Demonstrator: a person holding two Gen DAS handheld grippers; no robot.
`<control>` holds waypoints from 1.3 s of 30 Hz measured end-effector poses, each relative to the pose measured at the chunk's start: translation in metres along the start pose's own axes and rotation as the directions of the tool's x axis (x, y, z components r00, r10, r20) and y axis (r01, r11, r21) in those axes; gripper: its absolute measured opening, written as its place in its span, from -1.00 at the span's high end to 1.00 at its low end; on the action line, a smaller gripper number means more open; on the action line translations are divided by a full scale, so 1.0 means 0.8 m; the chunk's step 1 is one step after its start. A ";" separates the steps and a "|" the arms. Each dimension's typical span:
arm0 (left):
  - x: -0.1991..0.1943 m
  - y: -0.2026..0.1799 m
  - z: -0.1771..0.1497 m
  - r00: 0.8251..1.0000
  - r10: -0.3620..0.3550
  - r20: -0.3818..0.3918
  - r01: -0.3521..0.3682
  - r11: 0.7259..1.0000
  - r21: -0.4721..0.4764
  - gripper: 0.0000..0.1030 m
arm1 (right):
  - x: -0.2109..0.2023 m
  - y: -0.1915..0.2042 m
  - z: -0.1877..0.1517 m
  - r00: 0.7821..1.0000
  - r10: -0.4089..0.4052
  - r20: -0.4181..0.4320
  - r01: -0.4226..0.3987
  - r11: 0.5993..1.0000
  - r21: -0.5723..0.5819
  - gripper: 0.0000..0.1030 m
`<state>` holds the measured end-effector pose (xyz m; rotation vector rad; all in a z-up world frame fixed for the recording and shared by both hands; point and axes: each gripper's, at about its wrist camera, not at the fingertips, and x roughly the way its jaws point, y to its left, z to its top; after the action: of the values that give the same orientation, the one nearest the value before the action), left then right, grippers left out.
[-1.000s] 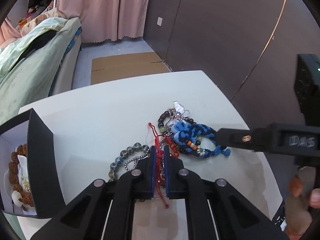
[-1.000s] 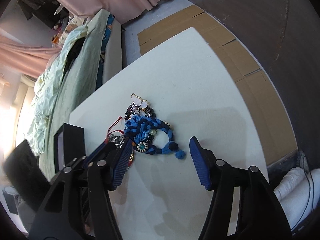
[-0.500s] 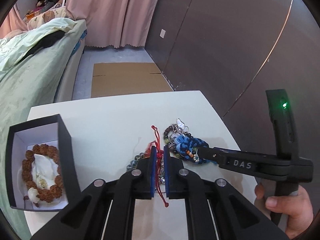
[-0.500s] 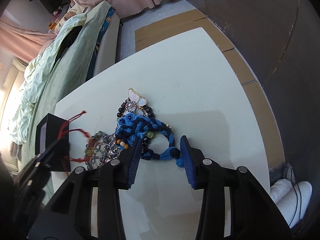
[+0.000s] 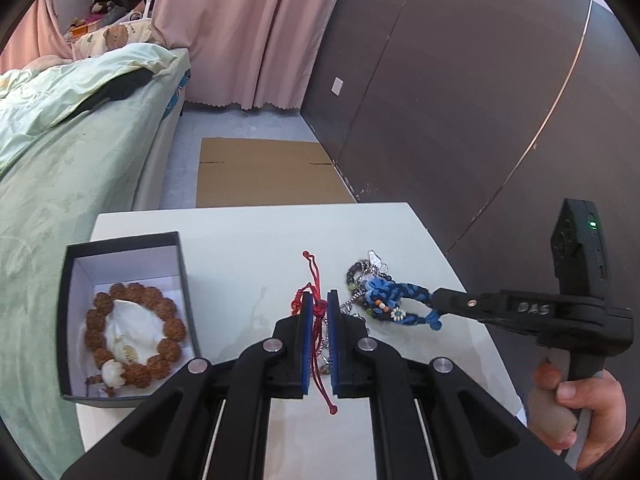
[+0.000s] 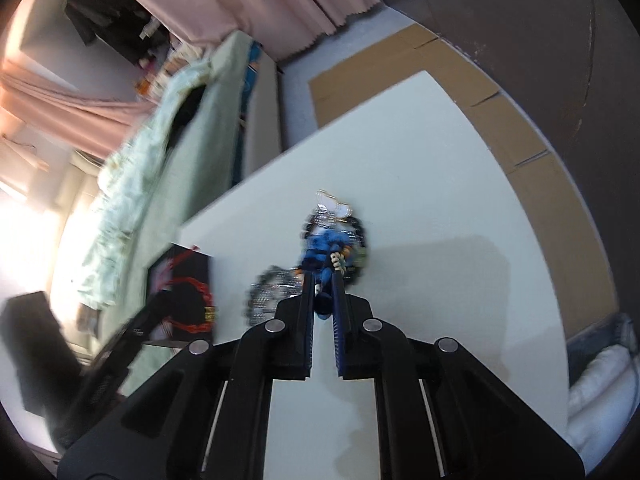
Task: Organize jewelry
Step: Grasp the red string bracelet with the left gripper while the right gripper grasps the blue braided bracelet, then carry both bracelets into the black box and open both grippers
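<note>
On the white table [image 5: 248,240], bare room lies at the far edge and along the near right side; our left gripper [image 5: 319,320] is clamped on the red cord bracelet [image 5: 314,304], whose ends hang free; our right gripper [image 6: 322,292], jaws just closing, pinches the blue braided bracelet [image 5: 400,298] at the heap of beads [image 5: 360,280]; left of us sits the open black box [image 5: 120,242] near the table's left edge, a brown bead bracelet [image 5: 134,330] inside; beyond the table we see flat cardboard [image 5: 264,172] on the floor, a green-covered bed [image 5: 60,152], pink curtains [image 5: 248,32] and a dark wall [image 5: 460,100].
</note>
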<state>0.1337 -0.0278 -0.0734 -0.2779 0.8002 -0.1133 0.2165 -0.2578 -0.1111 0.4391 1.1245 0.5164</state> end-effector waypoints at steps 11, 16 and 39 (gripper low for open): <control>-0.053 0.031 0.008 0.998 0.007 0.066 -0.004 0.999 -0.050 0.91 | -0.045 0.060 -0.011 0.982 0.165 0.090 -0.159 0.985 -0.071 0.82; -0.074 0.058 0.012 0.996 0.032 0.087 -0.025 0.996 -0.086 0.91 | -0.049 0.085 -0.018 0.970 0.214 0.112 -0.203 0.974 -0.100 0.82; -0.120 0.125 0.020 0.976 0.147 0.161 -0.111 0.970 -0.216 -0.47 | 0.005 0.179 -0.043 0.919 0.392 0.035 -0.382 0.910 -0.158 0.82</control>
<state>0.0781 0.0904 -0.0255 -0.4246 0.6519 0.1171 0.1623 -0.1383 -0.0448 0.5491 0.9281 0.9228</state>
